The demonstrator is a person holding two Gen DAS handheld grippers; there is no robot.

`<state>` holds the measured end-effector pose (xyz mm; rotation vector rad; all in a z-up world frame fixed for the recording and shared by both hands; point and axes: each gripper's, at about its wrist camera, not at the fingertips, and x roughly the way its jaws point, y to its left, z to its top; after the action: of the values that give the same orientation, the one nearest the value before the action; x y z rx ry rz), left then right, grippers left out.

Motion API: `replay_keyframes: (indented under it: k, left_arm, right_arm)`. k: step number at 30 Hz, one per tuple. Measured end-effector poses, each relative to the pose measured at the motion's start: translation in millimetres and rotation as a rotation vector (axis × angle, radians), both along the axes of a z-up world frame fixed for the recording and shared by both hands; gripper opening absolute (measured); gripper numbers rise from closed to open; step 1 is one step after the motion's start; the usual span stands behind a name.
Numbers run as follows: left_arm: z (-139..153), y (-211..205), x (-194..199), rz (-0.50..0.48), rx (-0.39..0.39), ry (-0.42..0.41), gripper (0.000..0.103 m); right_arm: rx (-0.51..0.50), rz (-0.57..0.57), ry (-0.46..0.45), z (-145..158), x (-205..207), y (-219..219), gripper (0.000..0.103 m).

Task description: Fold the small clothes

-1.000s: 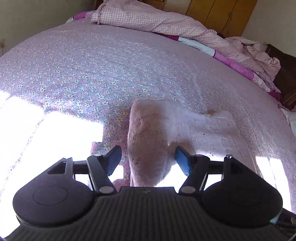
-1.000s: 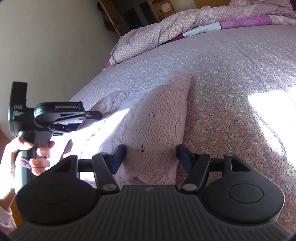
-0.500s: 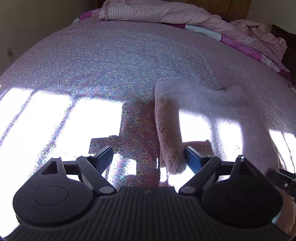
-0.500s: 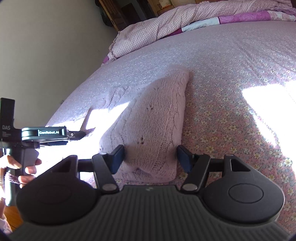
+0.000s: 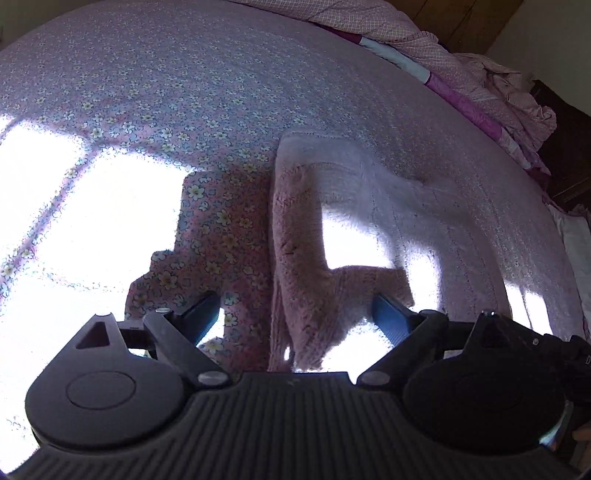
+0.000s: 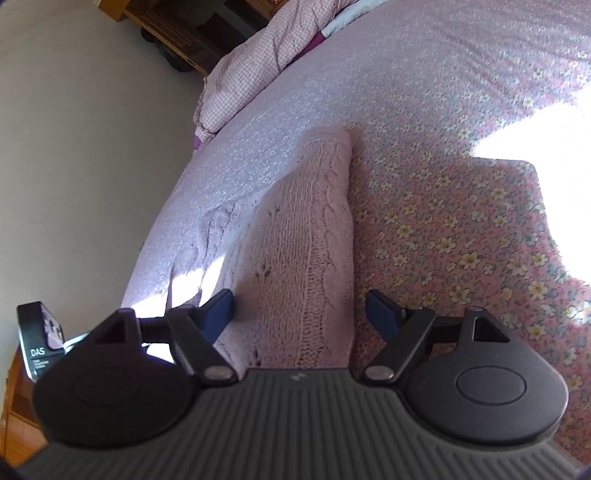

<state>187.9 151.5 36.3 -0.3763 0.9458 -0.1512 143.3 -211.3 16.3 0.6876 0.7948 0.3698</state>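
Note:
A small pink knitted sweater (image 5: 362,206) lies on the floral bedspread (image 5: 192,110), partly folded, one sleeve or side laid over as a long strip. My left gripper (image 5: 295,314) hovers over the near end of that strip; its jaws are opening and the blue pads stand clear of the knit on both sides. In the right wrist view the same pink knitted sweater (image 6: 306,236) shows a cable-knit fold running toward me. My right gripper (image 6: 301,310) straddles it, jaws opening, with neither pad pressing on the knit. The left gripper's body (image 6: 40,339) shows at the lower left edge.
A checked pink quilt (image 5: 424,40) is heaped along the far side of the bed, also the checked pink quilt (image 6: 255,66) beside a pale wall (image 6: 81,147). Wooden furniture (image 6: 173,29) stands behind it. Bright sun patches wash out parts of the bedspread (image 6: 461,229).
Both grippers have opened wider and let go of the sweater folds. The left one dipped toward the bed; the right one rolled and slid sideways, and the hand holding the left gripper left its view.

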Motion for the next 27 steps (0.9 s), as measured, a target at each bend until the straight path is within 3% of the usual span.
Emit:
replay_keyframes:
  k: [7, 9, 10, 12, 14, 18, 22, 27]
  left_arm:
    - [-15, -10, 9, -0.117, -0.134, -0.02, 0.091]
    - [-15, -16, 12, -0.159, -0.14, -0.031, 0.076]
    - [-13, -19, 11, -0.172, -0.13, -0.046, 0.071]
    - [-9, -20, 9, -0.178, -0.132, -0.063, 0.053]
    - [-4, -17, 5, -0.173, -0.154, -0.076, 0.045]
    - [14, -26, -6, -0.175, -0.191, -0.094, 0.043]
    - [35, -51, -29, -0.213, -0.221, -0.131, 0.042]
    - [50, -87, -67, -0.27, -0.251, -0.158, 0.042]
  right_arm:
    - [0.017, 0.085, -0.018, -15, 20, 21, 0.082]
    - [0.013, 0.095, -0.021, -14, 25, 25, 0.078]
    - [0.01, 0.085, -0.024, -12, 25, 26, 0.062]
    - [0.009, 0.08, -0.045, -5, 25, 29, 0.054]
    - [-0.028, 0.091, -0.092, 8, 20, 31, 0.051]
    - [-0.019, 0.121, -0.159, 36, 10, 35, 0.049]
    - [-0.087, 0.139, -0.26, 74, -17, 28, 0.049]
    - [-0.08, 0.079, -0.278, 93, -63, -15, 0.049]
